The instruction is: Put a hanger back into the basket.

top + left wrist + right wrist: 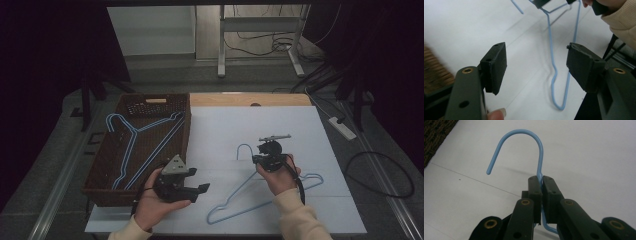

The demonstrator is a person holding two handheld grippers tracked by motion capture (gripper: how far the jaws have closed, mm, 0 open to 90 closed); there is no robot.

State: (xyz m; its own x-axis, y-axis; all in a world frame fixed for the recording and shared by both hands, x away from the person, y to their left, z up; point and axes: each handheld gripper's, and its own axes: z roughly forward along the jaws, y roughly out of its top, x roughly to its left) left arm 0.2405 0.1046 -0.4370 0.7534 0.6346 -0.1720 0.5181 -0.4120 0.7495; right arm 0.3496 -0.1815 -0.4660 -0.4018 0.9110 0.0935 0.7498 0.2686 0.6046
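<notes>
- A light blue wire hanger (260, 192) is seen on the white table (300, 125), right of the middle, with its hook (524, 142) pointing away from the person and its shoulders spread towards the near edge.
- The hanger's neck, just below the hook, is clamped between the closed jaws of the right gripper (541, 182); in the right gripper view the blue wire is pinched between the two black pads.
- The right gripper is held above the hanger's top in the high view (270, 152), by a hand in a cream sleeve (295, 210).
- The left gripper (202, 187) is held apart from the hanger, near the front left of the table; its jaws stand wide apart with nothing between them, and the hanger's shoulder wire lies farther off on the table.
- A brown woven basket (105, 185) stands just left of the white surface, and two more blue hangers (145, 145) lie inside it.
</notes>
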